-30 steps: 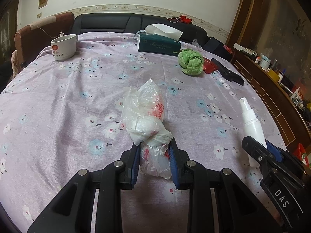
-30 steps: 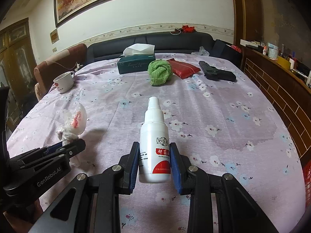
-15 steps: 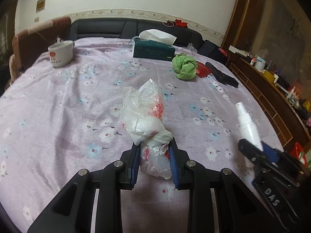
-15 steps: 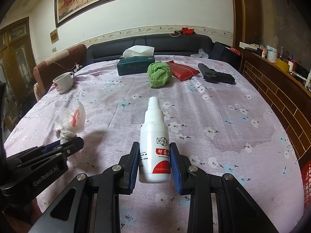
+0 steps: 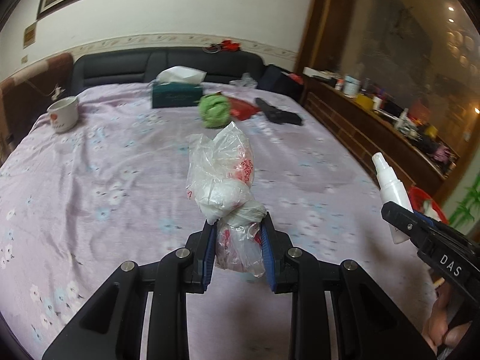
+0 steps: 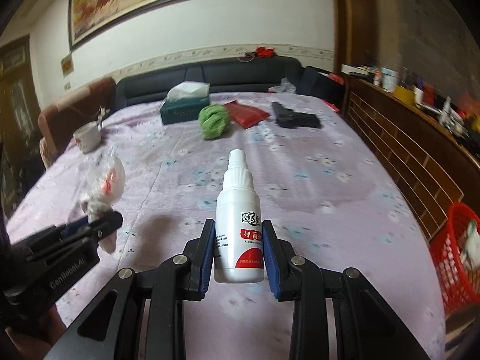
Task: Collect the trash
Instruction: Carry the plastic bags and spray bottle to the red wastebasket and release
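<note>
My left gripper is shut on a knotted clear plastic bag with white trash inside, held above the purple flowered tablecloth. My right gripper is shut on a white spray bottle with a red label, held upright above the table. The bottle also shows at the right of the left wrist view, and the bag at the left of the right wrist view. A red basket stands past the table's right edge.
At the far end of the table are a white mug, a green tissue box, a green cloth ball, a red pouch and a black toy pistol. A wooden sideboard runs along the right.
Both grippers have lifted with their loads and drawn back, tilting upward. The red basket has come into view at the right.
</note>
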